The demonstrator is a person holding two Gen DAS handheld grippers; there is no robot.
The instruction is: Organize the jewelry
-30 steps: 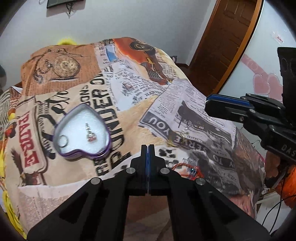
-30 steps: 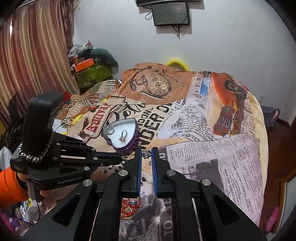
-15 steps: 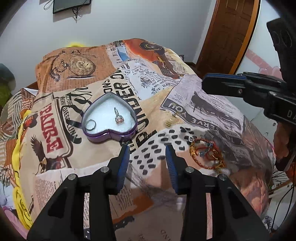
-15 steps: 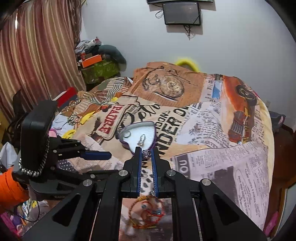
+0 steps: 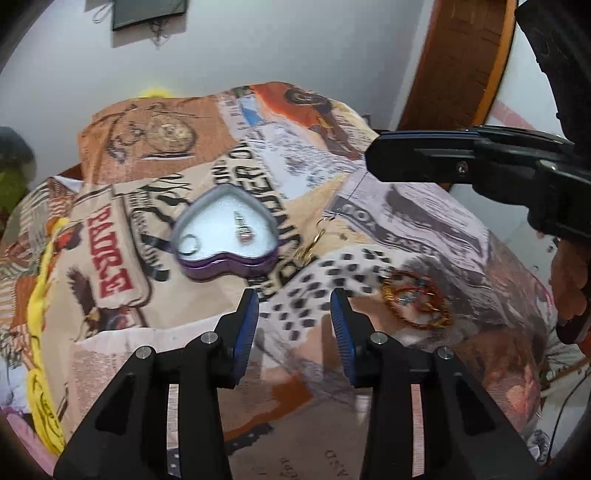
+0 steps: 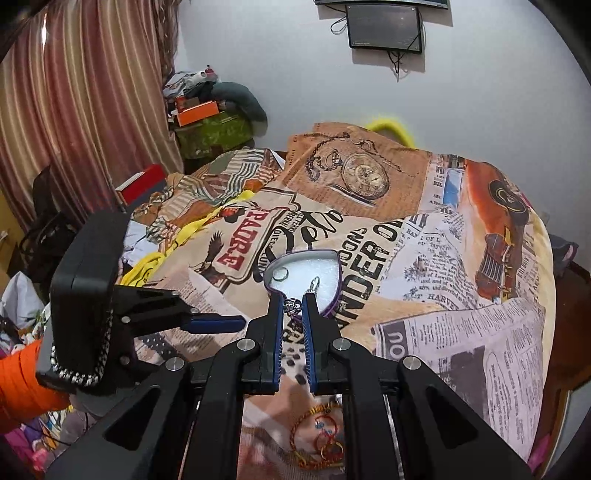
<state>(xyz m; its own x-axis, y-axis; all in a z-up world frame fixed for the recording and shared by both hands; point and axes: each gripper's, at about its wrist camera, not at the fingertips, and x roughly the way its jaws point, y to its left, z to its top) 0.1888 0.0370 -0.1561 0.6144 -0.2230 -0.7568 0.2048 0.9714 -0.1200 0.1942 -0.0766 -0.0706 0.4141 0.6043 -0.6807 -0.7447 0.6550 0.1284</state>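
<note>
The left gripper (image 5: 293,306) hovers with jaws spread over the bed (image 5: 155,332), near a purple heart-shaped box (image 5: 225,236) holding a ring (image 5: 189,244) and a charm (image 5: 243,230). The right gripper (image 6: 293,304) pinches a small silver charm (image 6: 293,305) above the box's near rim. A red-gold bracelet (image 5: 417,302) lies near the bed's edge

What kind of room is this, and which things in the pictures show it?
Most likely a bedroom in a home. The jewelry lies on a bed-like surface under a printed newspaper-pattern bedspread; striped curtains hang at one side, and a wooden door and a small wall-mounted screen show.
</note>
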